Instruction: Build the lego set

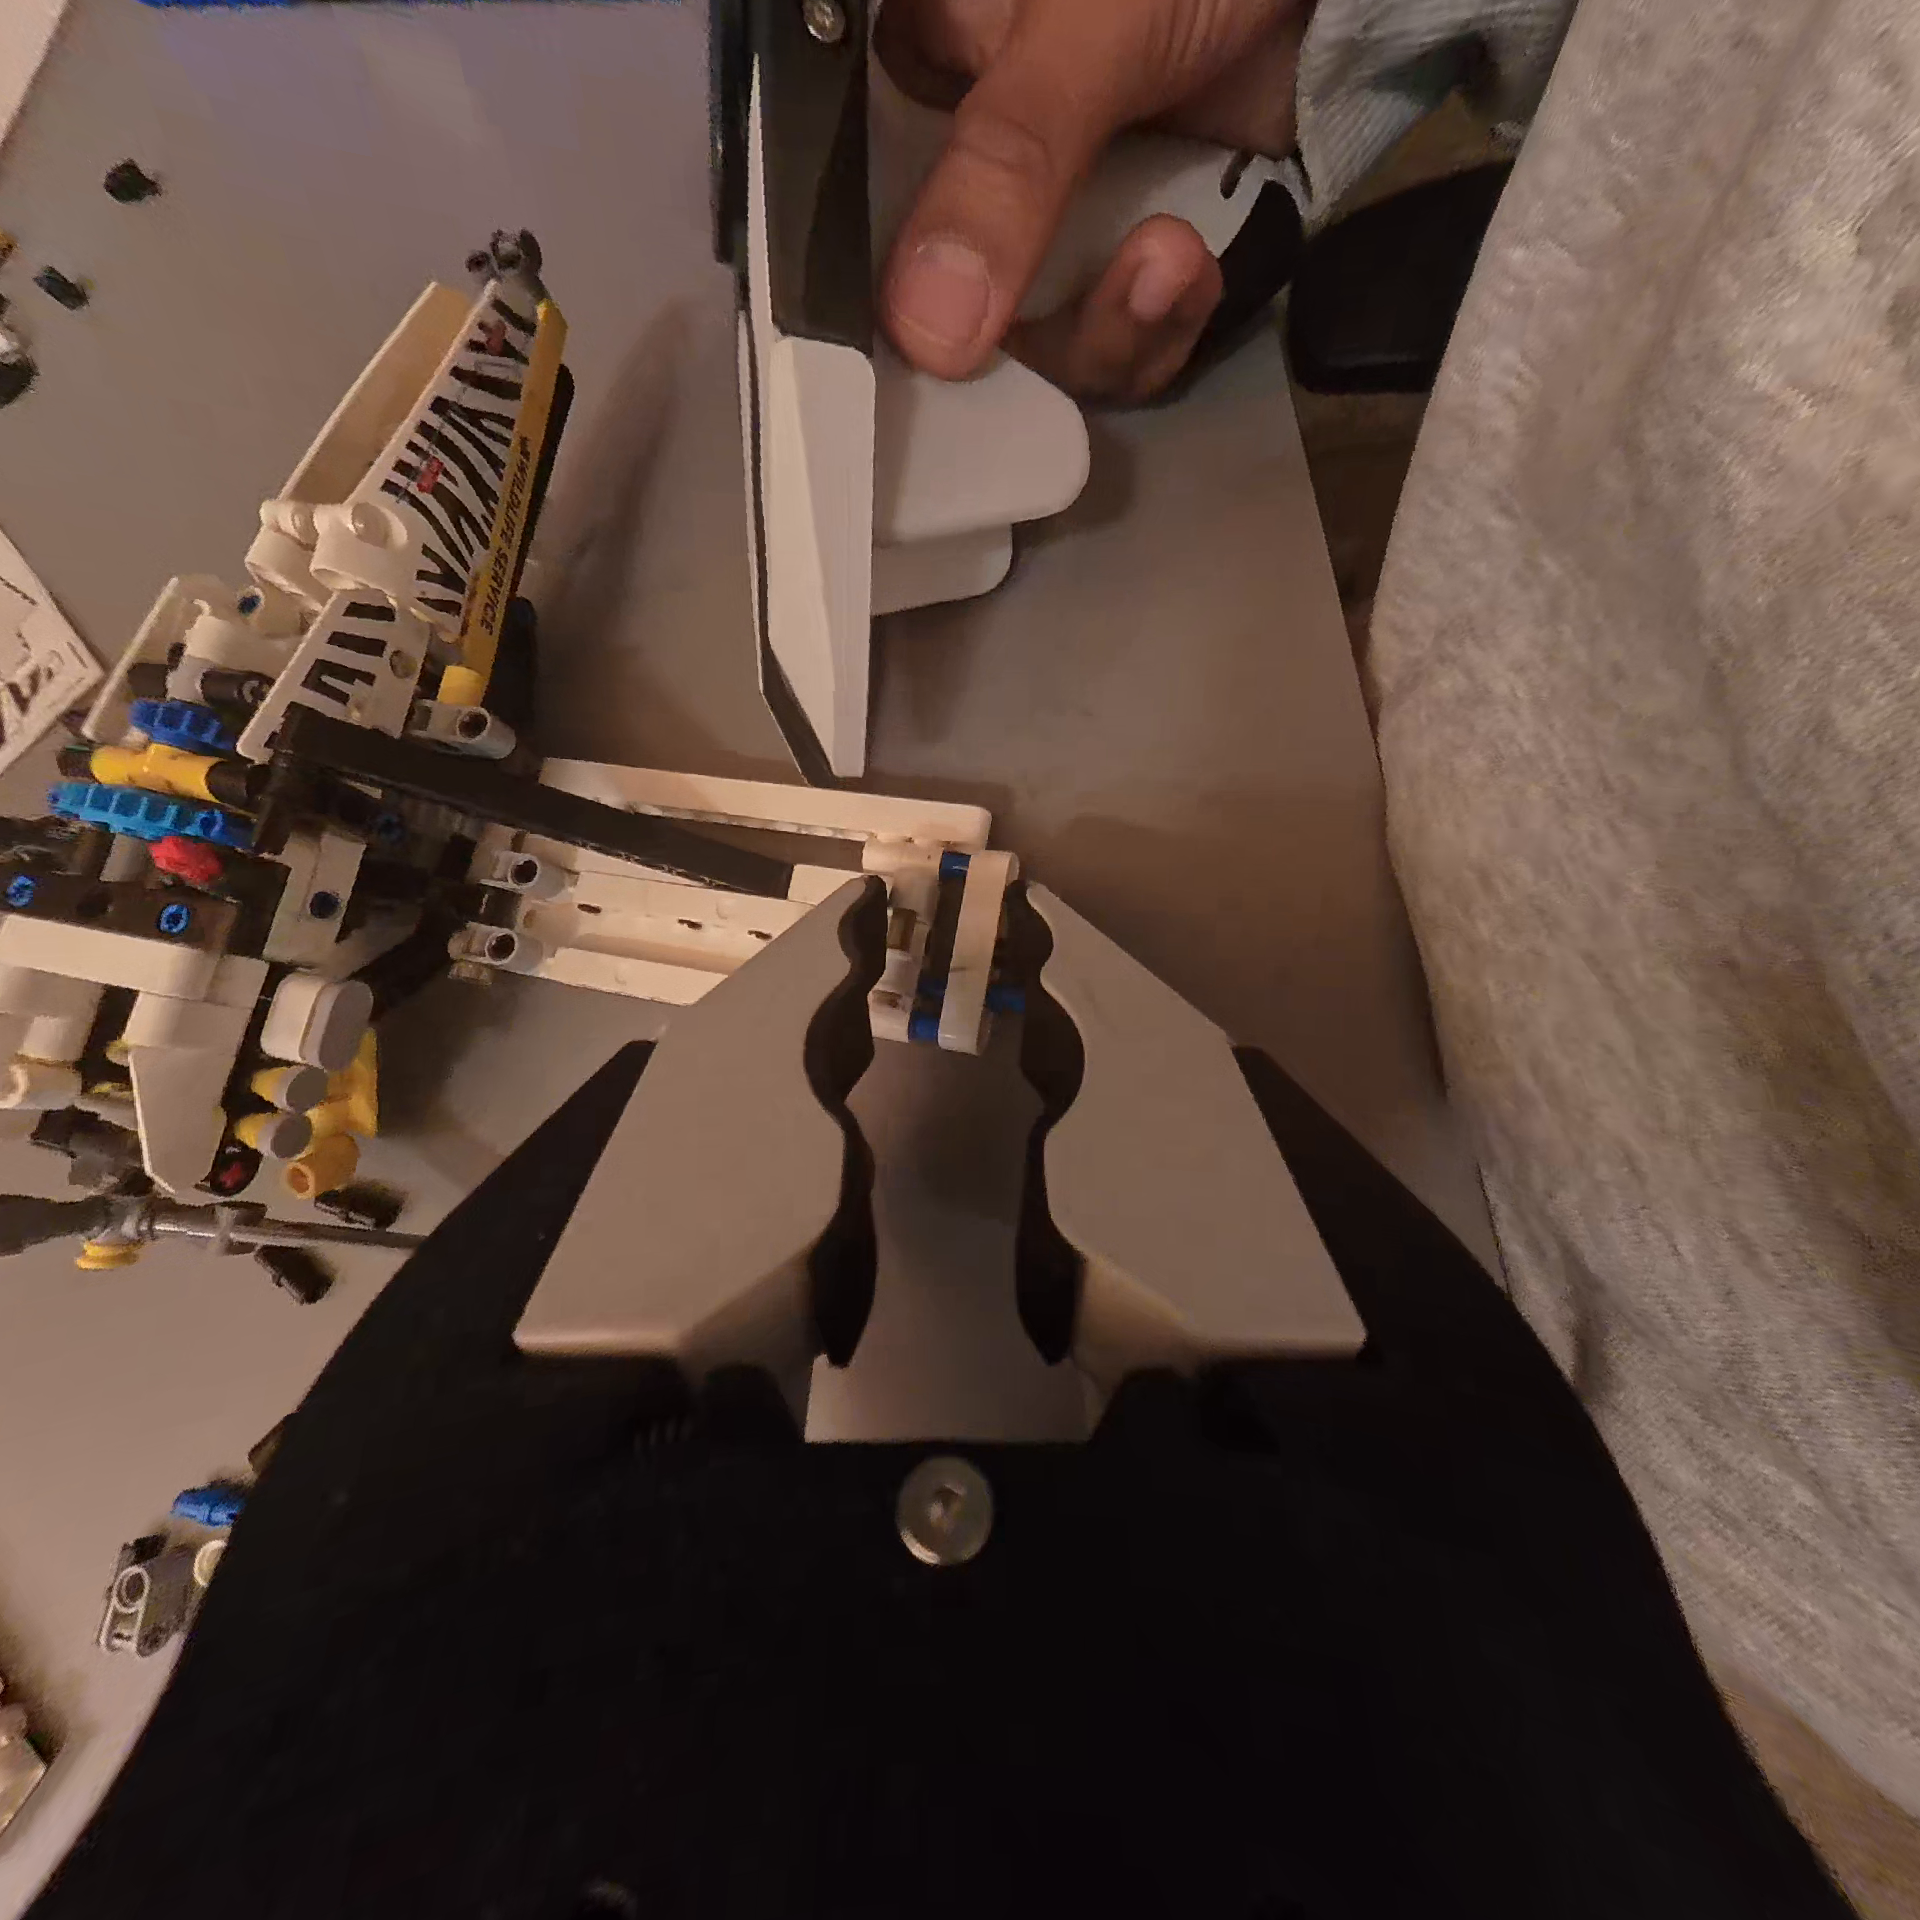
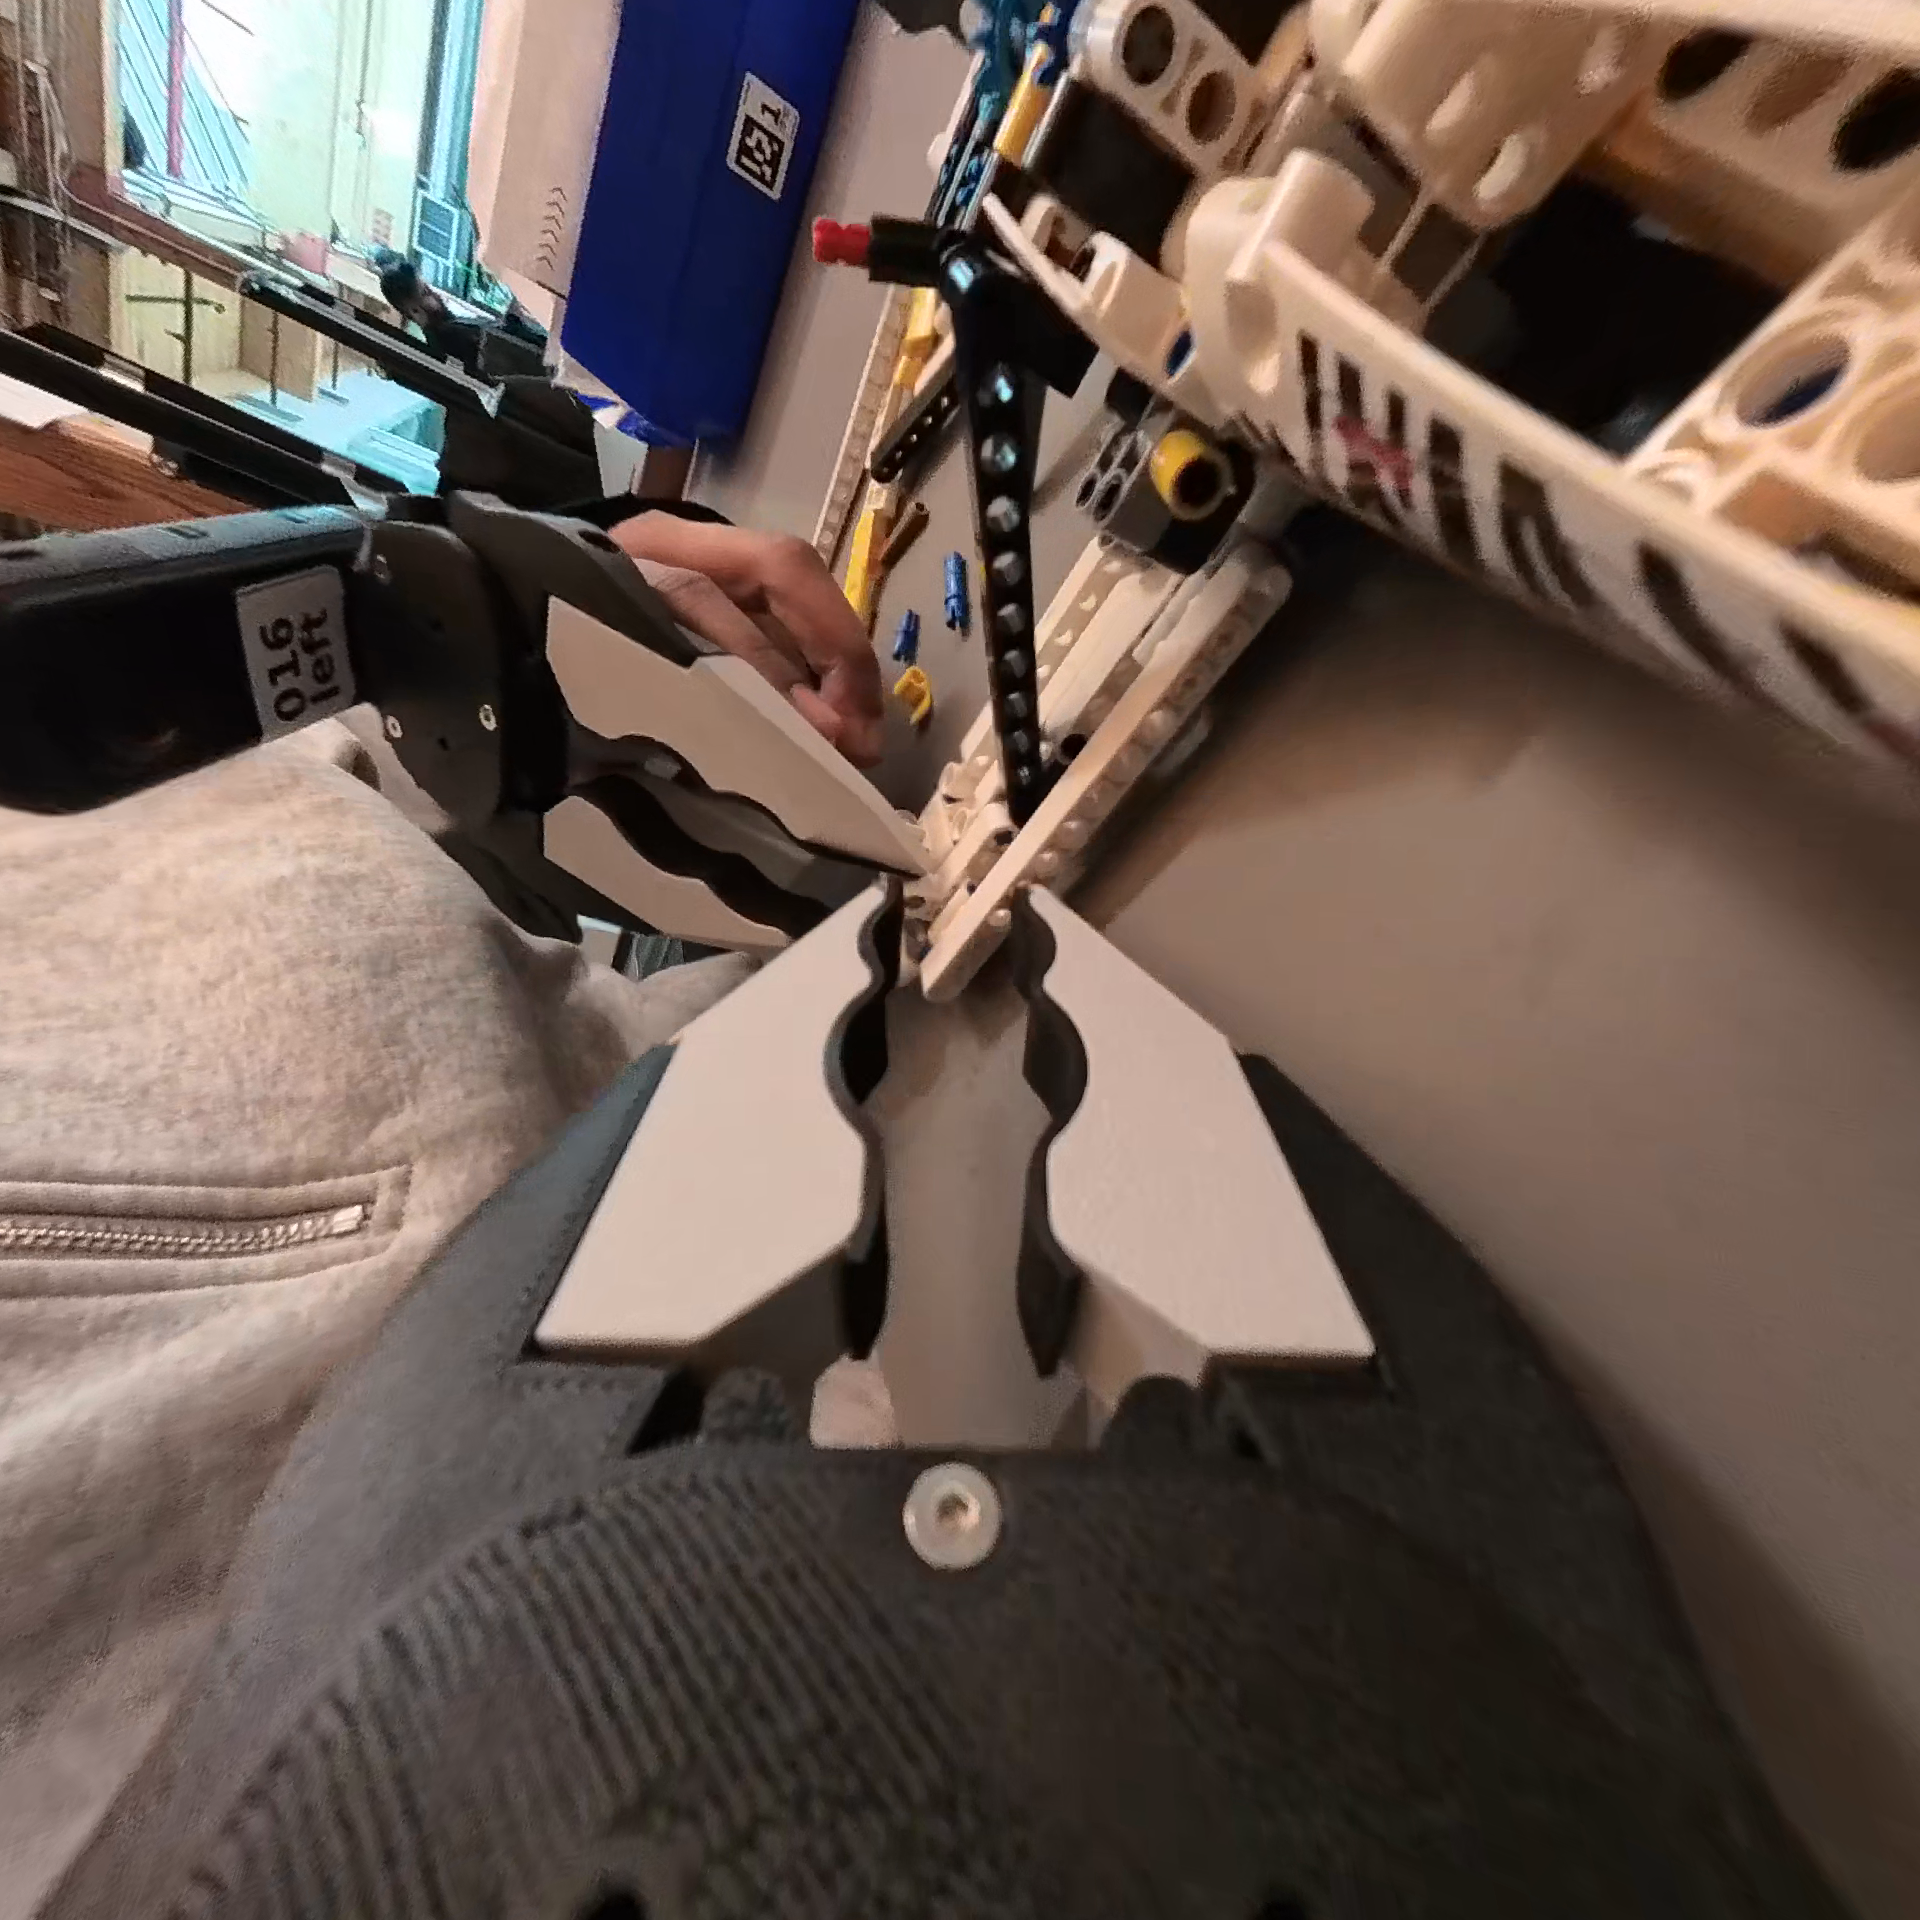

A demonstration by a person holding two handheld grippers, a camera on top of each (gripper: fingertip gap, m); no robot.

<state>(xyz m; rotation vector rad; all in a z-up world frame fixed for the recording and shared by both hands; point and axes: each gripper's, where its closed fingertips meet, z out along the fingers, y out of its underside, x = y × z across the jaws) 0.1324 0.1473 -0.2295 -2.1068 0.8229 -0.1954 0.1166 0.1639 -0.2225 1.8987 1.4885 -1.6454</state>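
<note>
Loose parts: small black, blue and grey pins (image 1: 156, 1590) scattered along the counter's left edge; more blue and yellow pieces (image 2: 914, 691) lie near the far edge in the right wrist view.
Lego model: a part-built aircraft-like assembly (image 1: 312, 831) in white, black, blue and yellow, with striped panels, lying on the counter (image 1: 1091, 727) left of centre; its white tail frame (image 1: 935, 935) reaches toward the near right edge.
Left gripper: (image 1: 945, 904) jaws closed on the end of the white tail frame, tips clasping it on either side.
Right gripper: (image 2: 956, 925) jaws narrowed around a flat white beam (image 2: 1029, 873) at the same tail end; contact looks firm, though the blur leaves it uncertain. Its fingers (image 1: 810, 582) stand just beyond the frame in the left wrist view, with a hand (image 1: 1039, 177) on the trigger.
Person: grey garment (image 1: 1662, 831) beyond the counter's right edge.
Step in hand: judged to be seating or aligning a piece at the tail, one gripper bracing, the other pressing.
Next move: likely a steady squeeze along the pin axis, with the frame kept from twisting.
</note>
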